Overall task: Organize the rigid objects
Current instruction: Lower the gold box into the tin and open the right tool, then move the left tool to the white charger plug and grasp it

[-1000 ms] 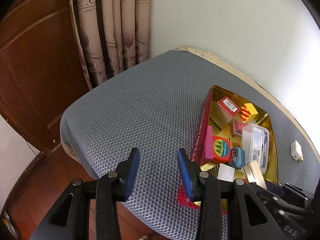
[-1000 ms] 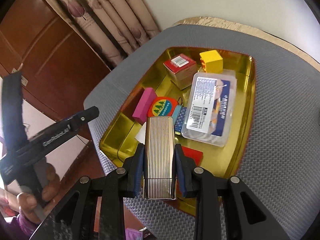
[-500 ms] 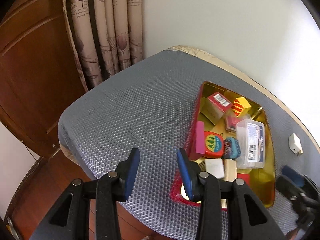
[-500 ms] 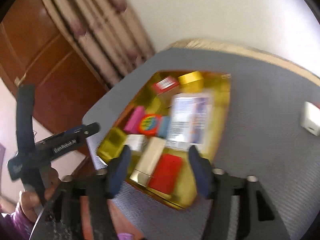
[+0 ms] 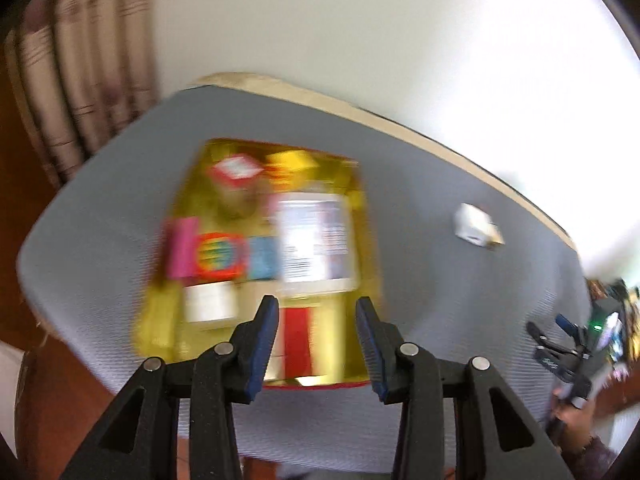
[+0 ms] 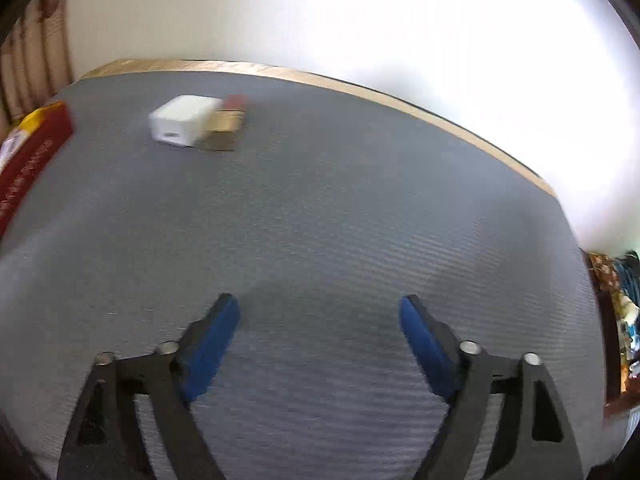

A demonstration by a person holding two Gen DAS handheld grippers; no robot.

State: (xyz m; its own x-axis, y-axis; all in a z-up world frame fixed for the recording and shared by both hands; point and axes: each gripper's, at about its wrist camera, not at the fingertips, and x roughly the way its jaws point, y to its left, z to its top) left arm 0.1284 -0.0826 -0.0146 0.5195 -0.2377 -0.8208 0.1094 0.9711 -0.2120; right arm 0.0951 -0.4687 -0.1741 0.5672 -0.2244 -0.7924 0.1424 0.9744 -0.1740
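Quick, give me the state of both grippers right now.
Left gripper: open, holding nothing, above the near end of the gold tray.
Right gripper: wide open, empty, over the grey mat.

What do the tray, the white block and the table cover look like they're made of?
Tray: likely metal, with a shiny gold inside and a red outer wall.
White block: probably smooth matte plastic, with a slot in its end; possibly a charger.
Table cover: grey textured mat, maybe rubber or woven; blur leaves it open.
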